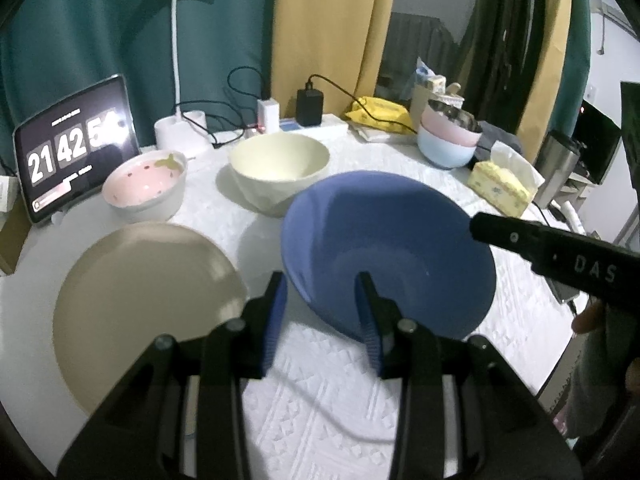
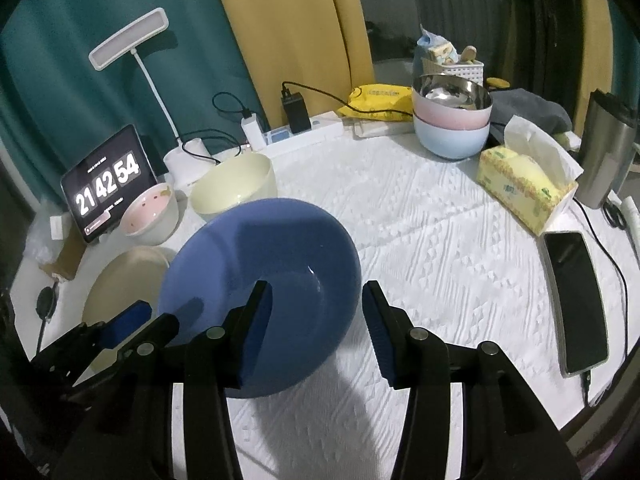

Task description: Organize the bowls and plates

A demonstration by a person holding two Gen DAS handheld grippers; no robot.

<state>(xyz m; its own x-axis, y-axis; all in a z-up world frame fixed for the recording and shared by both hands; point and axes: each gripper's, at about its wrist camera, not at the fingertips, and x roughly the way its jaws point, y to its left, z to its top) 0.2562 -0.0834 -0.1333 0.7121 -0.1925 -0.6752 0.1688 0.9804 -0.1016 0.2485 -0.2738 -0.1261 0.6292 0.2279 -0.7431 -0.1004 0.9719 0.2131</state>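
A blue bowl (image 1: 384, 240) (image 2: 260, 248) hangs tilted above the white tablecloth. My left gripper (image 1: 320, 278) is shut on its rim, with one finger inside the bowl and one outside; its blue pad (image 2: 128, 320) shows at the bowl's left edge. My right gripper (image 2: 316, 286) straddles the near rim, its jaws apart and not pressing. One of its fingers (image 1: 492, 228) reaches the bowl's right edge. A beige plate (image 1: 140, 300) (image 2: 124, 280) lies flat to the left. Behind stand a cream bowl (image 1: 280, 160) (image 2: 236, 184) and a pink-lined bowl (image 1: 144, 184) (image 2: 150, 216).
A stack of pink and light-blue bowls topped by a steel one (image 2: 452, 120) stands at the back right. A tissue box (image 2: 524, 184), a phone (image 2: 576, 300) on a cable and a steel tumbler (image 2: 608, 148) line the right side. A tablet clock (image 1: 76, 148), a lamp base (image 1: 180, 136) and a power strip (image 2: 304, 136) sit at the back.
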